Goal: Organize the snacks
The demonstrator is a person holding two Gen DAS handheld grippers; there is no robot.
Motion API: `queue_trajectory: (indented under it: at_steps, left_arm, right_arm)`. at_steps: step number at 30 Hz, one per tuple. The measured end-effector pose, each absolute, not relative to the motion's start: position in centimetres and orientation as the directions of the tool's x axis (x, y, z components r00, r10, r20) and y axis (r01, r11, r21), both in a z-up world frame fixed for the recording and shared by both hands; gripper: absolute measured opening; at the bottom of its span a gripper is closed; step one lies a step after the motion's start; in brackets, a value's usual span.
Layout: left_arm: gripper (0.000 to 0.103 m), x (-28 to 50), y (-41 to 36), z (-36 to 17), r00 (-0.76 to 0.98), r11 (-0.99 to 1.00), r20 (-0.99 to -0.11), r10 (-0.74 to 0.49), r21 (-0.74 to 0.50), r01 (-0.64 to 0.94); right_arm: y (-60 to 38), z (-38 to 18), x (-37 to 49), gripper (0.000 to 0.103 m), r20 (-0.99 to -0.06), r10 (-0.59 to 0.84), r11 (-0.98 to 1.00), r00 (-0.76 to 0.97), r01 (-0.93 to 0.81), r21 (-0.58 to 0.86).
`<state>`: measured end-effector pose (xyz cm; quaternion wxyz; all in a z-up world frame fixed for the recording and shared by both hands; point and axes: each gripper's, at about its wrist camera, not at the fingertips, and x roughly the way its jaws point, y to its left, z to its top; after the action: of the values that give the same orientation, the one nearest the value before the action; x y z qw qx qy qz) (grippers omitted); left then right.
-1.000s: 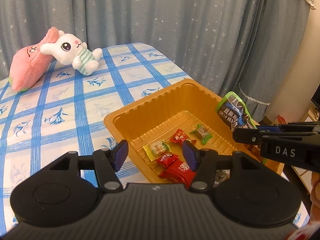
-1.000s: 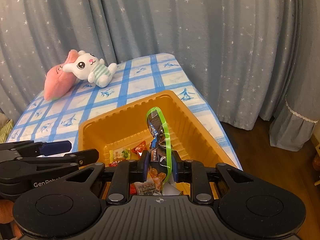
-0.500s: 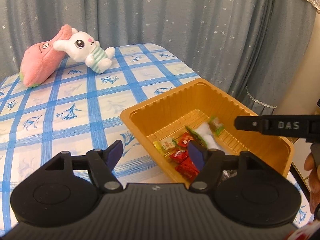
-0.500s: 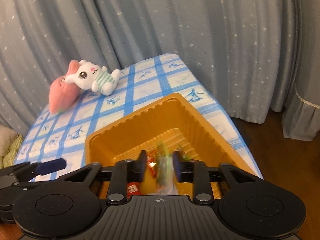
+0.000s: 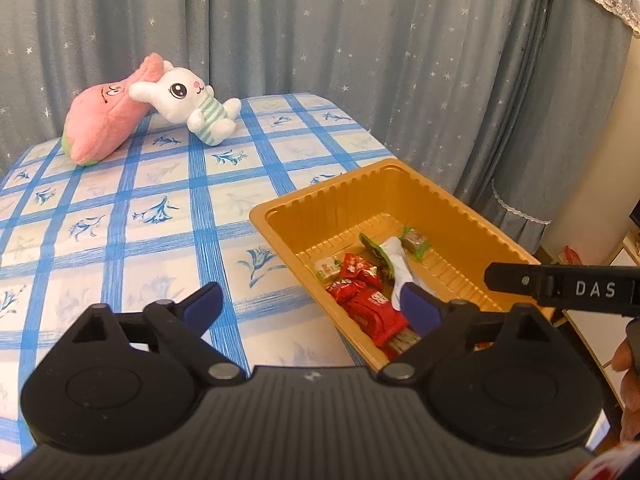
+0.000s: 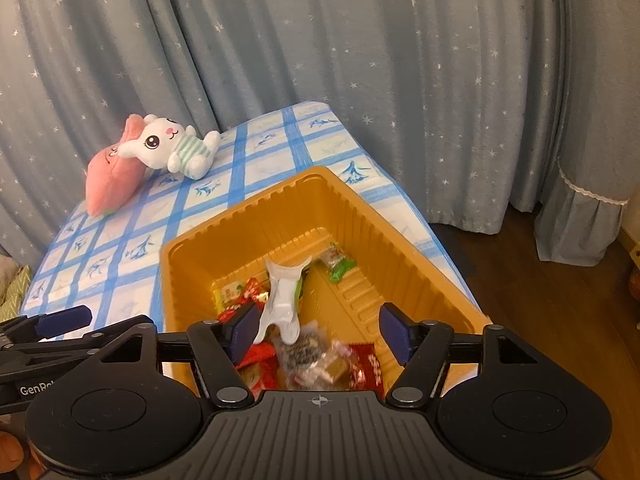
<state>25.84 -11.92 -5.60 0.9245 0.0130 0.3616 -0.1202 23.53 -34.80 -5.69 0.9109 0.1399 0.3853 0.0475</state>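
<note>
The snacks (image 6: pixel 304 344) lie in the orange tray (image 6: pixel 360 216) at the worktop's corner. Both grippers' jaws are opening, holding nothing. No snacks seem left outside.

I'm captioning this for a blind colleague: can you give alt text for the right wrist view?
The right gripper, jaws opening and empty, hovers over an orange tray of wrapped snacks with a white packet on top. The tray sits on a blue-checked tablecloth; two plush toys lie by a starry curtain.
</note>
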Motion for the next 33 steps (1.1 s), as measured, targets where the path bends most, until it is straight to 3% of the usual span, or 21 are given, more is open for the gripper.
queue_trajectory:
  at_steps: [3, 9, 23, 33]
  left_arm:
    - [0.102, 24.5, -11.9, -4.7, 0.715, 0.972, -0.667, -0.209, -0.062, 0.226]
    - [0.103, 21.3, -11.4, -3.1, 0.724, 0.974, -0.657, -0.210, -0.077, 0.212]
    - [0.103, 13.9, -9.9, 0.7, 0.780, 0.983, -0.598, -0.184, -0.091, 0.161]
    - [0.103, 9.0, -8.7, 2.3, 0.780, 0.989, -0.608, -0.148, -0.099, 0.111]
  right_arm:
    - [-34.6, -4.9, 22.4, 0.076, -0.680, 0.211, 0.953, 0.702, 0.007, 0.303]
    - [-34.0, -2.7, 19.7, 0.085, -0.669, 0.204, 0.955, 0.715, 0.004, 0.295]
    - [-32.7, 0.6, 12.5, 0.089, -0.666, 0.147, 0.972, 0.731, 0.018, 0.234]
    - [-31.3, 2.5, 8.4, 0.089, -0.644, 0.170, 0.973, 0.746, -0.024, 0.229]
